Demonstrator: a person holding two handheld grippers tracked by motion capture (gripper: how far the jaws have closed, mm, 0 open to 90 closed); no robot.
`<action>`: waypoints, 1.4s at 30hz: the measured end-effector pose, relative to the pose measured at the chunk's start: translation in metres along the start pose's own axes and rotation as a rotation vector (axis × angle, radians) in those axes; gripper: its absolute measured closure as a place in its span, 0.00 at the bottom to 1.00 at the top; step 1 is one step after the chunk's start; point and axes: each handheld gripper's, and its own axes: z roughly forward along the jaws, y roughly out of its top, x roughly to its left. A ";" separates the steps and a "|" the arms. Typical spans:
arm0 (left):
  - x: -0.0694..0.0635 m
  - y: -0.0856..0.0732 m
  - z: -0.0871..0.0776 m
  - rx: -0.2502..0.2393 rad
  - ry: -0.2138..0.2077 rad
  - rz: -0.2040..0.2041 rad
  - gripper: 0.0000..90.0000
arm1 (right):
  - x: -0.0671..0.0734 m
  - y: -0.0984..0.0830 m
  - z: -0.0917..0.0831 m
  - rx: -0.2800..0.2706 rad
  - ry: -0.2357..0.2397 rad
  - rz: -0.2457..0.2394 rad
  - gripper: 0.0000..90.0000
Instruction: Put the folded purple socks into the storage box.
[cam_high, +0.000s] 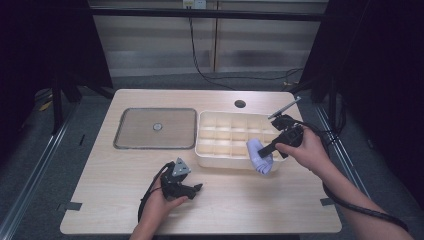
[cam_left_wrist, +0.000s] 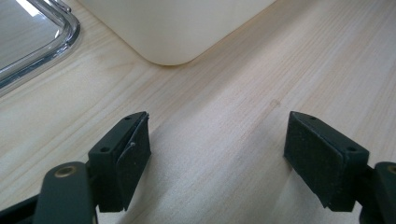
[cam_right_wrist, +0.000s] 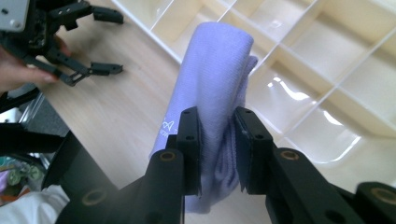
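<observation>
A folded lavender cloth (cam_right_wrist: 215, 79) hangs pinched between the jaws of my right gripper (cam_right_wrist: 217, 123), which is shut on it. In the high view that right gripper (cam_high: 264, 150) holds the cloth (cam_high: 260, 160) over the front right corner of the cream compartment tray (cam_high: 210, 157). My left gripper (cam_high: 196, 188) rests low on the wooden table in front of the tray, held by a hand. Its jaws stand wide apart in the left gripper view (cam_left_wrist: 217, 149), with bare wood between them.
A clear rectangular lid (cam_high: 155, 128) lies flat on the table left of the tray, its edge (cam_left_wrist: 42, 60) near my left gripper. A round hole (cam_high: 240, 104) sits in the table's far side. Cables trail from both grippers.
</observation>
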 end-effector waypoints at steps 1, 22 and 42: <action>0.000 0.000 0.000 0.000 0.000 0.000 0.25 | -0.002 0.001 -0.002 -0.007 -0.005 0.001 0.82; -0.001 0.000 0.001 -0.009 0.002 -0.010 0.25 | -0.049 0.019 -0.010 -0.006 -0.112 0.069 0.82; -0.001 0.000 0.001 -0.008 0.001 -0.011 0.25 | -0.074 0.012 0.006 0.036 -0.140 0.106 0.82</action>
